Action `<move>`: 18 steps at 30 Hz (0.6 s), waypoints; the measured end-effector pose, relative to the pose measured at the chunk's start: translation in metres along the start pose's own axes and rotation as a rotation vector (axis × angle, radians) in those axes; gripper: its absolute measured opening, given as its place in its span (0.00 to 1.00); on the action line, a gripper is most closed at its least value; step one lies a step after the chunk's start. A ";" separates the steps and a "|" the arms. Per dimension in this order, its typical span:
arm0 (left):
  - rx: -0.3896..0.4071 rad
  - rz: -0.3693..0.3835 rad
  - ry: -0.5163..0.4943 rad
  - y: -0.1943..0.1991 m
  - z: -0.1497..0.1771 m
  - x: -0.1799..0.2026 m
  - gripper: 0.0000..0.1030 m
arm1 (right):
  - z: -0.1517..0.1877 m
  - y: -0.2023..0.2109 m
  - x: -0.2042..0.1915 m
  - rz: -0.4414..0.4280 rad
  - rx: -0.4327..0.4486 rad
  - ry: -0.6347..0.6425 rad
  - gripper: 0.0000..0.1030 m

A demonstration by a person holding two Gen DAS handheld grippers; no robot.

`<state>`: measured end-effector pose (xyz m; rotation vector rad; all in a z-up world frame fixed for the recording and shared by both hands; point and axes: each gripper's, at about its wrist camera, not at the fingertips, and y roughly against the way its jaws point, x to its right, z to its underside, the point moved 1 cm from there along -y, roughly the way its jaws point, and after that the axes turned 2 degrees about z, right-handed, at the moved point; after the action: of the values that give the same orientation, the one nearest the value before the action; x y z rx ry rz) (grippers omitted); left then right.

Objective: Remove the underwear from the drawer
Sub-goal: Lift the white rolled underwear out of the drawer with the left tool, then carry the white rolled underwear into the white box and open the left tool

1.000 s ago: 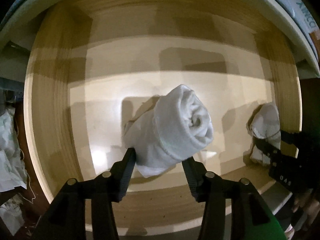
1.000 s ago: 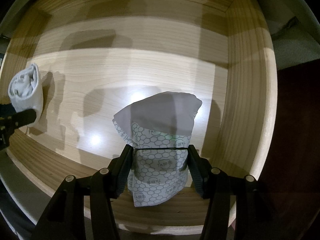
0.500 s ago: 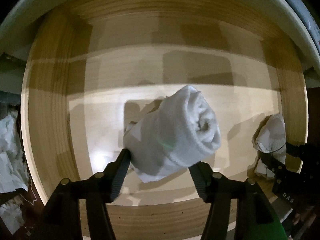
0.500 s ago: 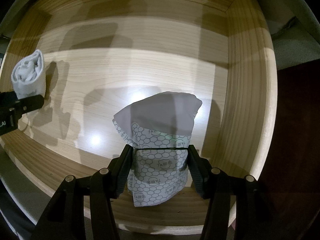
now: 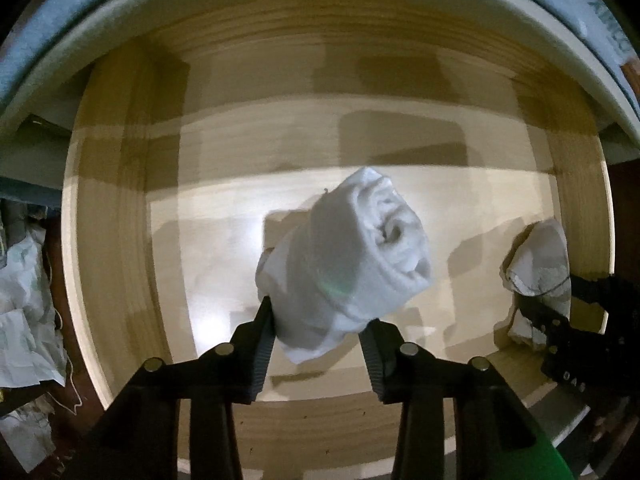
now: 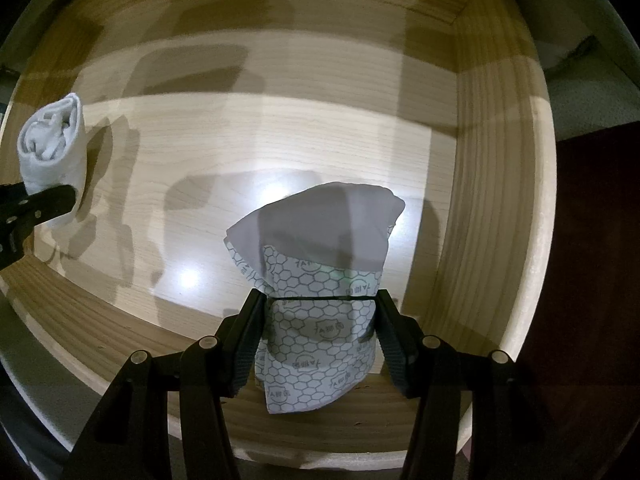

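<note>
Left fingers (image 5: pixel 316 320) just closed on white rolled underwear (image 5: pixel 352 256); right fingers (image 6: pixel 316 320) clamp hexagon-printed underwear (image 6: pixel 320 300).

My left gripper (image 5: pixel 318 328) points straight down, and its jaws have just been closing on the white roll (image 5: pixel 348 264) that sits between them. Both pads press its lower part from either side, while the rolled end bulges out past my fingertips. My right gripper (image 6: pixel 320 322) also points straight down, clamped on the hexagon-print bundle (image 6: pixel 320 312). The pads squeeze its waist, so the cloth flares beyond the fingertips and a flap hangs back between the fingers toward the camera. In the left wrist view my right gripper shows at the far right edge.
</note>
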<state>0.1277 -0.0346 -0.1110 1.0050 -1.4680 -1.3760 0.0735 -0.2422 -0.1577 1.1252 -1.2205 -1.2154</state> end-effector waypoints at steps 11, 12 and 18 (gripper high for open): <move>0.069 -0.006 -0.034 0.048 0.024 -0.001 0.39 | -0.003 0.003 -0.002 0.013 -0.007 0.002 0.49; 0.083 -0.008 -0.044 0.055 0.027 0.000 0.39 | -0.004 0.003 -0.002 0.014 -0.007 0.003 0.49; 0.152 -0.008 -0.073 0.081 0.036 0.005 0.39 | -0.005 0.004 -0.004 0.021 -0.010 0.007 0.49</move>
<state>0.0917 -0.0232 -0.0304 1.0663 -1.6444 -1.3343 0.0788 -0.2386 -0.1540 1.1059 -1.2170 -1.1998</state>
